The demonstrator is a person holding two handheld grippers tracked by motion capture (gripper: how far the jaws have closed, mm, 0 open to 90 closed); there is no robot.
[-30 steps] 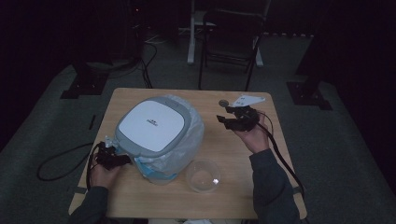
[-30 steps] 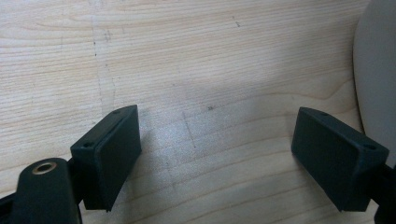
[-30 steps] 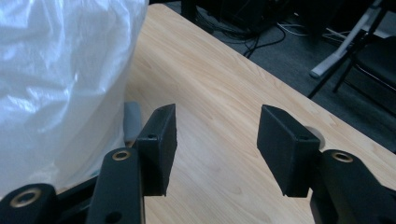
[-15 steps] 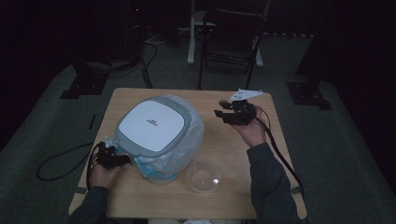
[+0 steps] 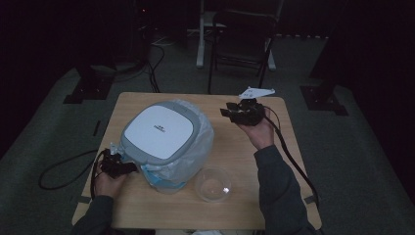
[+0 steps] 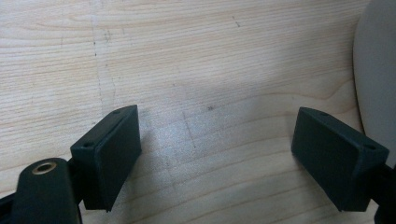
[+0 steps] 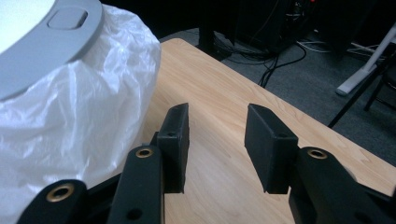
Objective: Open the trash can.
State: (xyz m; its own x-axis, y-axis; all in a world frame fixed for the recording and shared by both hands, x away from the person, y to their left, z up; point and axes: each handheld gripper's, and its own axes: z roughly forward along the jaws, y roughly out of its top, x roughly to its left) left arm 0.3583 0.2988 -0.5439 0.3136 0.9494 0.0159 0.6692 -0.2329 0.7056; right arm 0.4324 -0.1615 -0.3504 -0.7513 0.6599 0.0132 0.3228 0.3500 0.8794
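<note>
A big round machine [image 5: 159, 133] with a white and grey lid sits on the wooden table [image 5: 274, 205], a bit toward 9 o'clock from the middle. A thin see-through plastic bag [image 5: 198, 147] is wrapped around its sides. The left gripper [image 5: 128, 167] is down at about 7 o'clock on the table, right beside the bottom edge of the bag. I cannot tell if it touches the bag. In the left gripper view its two black jaws are spread far apart, and nothing but bare wood is between them. The right gripper [image 5: 226, 112] is held up over the table at about 1 o'clock, and it points toward the machine. Its jaws have just been closing, but a gap is left between them and nothing is in it. In the right gripper view the crinkly bag [image 7: 79, 107] is just beside one jaw. A small clear bowl [image 5: 212, 184] stands at about 6 o'clock, near the machine.
</note>
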